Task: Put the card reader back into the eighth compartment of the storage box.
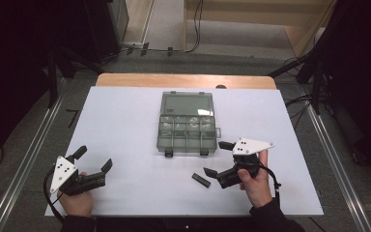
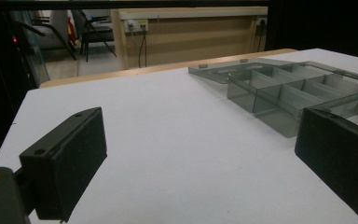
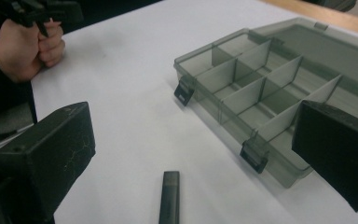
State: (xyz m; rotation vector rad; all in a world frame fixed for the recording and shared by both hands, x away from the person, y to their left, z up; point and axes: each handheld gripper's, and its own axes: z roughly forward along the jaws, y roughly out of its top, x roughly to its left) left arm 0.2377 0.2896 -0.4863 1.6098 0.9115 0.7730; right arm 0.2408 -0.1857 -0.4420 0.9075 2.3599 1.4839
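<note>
The left gripper [image 1: 94, 158] has its two black fingers [image 2: 65, 163] spread wide, nothing between them but bare white table [image 1: 125, 125]. It sits low at the near left corner of the table, gripped by the person's left hand [image 1: 77, 200], a grey three-cornered plate on top and a cable looping off the back. From its own camera the fingers frame open tabletop, and the organizer box [image 2: 298, 93] lies off to the right, well apart from them.

The right gripper [image 1: 218, 158] is spread wide too, its fingers [image 3: 51, 158] holding nothing. The person's right hand [image 1: 253, 181] has it at the near right of the table, pointed inward and toward the box. In the right gripper view, a small flat dark strip [image 3: 169, 196] lies on the table between the two fingers, near the bottom of that view and not touched by either. From above, the same strip [image 1: 201, 180] lies just beside the nearer finger of the right gripper, apart from the box.

The organizer box [image 1: 187, 123] rests in the middle of the table, smoky and see-through, its lid laid open flat on the far side. The near half is split into small compartments by thin dividers, and two dark latches [image 3: 184, 91] hang off its front edge. Whether anything lies in the compartments I cannot tell.

Beyond the table's wooden far edge there are cables on the floor and dark stands at both sides.
</note>
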